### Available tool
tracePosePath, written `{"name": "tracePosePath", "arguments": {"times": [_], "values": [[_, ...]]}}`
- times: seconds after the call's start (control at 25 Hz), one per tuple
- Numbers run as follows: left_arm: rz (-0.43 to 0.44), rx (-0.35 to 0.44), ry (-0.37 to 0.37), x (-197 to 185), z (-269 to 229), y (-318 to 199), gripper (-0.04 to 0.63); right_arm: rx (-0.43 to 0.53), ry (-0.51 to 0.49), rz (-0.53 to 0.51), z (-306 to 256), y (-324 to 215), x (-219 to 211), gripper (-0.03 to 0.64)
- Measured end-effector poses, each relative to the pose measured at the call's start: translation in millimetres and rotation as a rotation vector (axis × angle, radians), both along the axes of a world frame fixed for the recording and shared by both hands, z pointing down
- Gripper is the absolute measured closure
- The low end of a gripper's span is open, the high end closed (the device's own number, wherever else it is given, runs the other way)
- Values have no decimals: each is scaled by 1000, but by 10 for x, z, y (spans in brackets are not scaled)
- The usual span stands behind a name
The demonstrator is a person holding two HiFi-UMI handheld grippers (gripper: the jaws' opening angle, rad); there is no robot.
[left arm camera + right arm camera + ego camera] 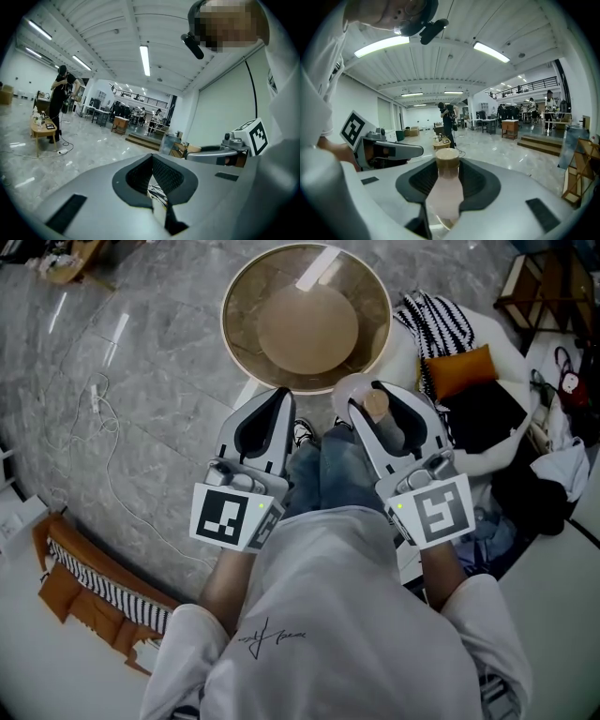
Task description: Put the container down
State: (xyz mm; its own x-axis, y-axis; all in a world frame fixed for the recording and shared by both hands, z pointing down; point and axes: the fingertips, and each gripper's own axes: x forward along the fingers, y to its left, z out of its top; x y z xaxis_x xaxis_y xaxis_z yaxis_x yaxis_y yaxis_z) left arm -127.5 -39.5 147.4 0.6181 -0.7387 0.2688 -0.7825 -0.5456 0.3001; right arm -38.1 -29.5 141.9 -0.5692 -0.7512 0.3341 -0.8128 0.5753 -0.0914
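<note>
1. Gripping the container (446, 187) in the right claw (447, 165), clamped tight on both sides of the pale pink body, tan cap (447, 159) out towards the tips.
2. Holding it up in the air, clear of the floor (141, 362) and above the knees (333, 465), not yet set down anywhere.
3. Hanging right by the near rim of the round surface (246, 296); over the rim or just short of it, hard to call from the head view.
4. Over to the left claw (152, 158): closed tip to tip, empty, raised just beside the right one.
5. Peeking through the slot behind those closed tips, a bit of striped cloth (157, 194).
6. Lying off to the right of the knees, more of that striped cloth, with an orange cushion (459, 371) right against it.
7. Trailing across the grey marble floor on the left, a thin white cable (101, 418).
</note>
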Motion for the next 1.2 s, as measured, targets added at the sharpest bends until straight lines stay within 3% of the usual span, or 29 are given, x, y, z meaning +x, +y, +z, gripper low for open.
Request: {"name": "tracePosePath", "arguments": {"times": [0.48,1.2], "values": [[-33,-9,19,-6,204,-162,577,-12,-16,-18,235,-240,-2,471],[-45,-58,-16,171,579,-206,577,-44,-22,-53,671,-402,116,471]]}}
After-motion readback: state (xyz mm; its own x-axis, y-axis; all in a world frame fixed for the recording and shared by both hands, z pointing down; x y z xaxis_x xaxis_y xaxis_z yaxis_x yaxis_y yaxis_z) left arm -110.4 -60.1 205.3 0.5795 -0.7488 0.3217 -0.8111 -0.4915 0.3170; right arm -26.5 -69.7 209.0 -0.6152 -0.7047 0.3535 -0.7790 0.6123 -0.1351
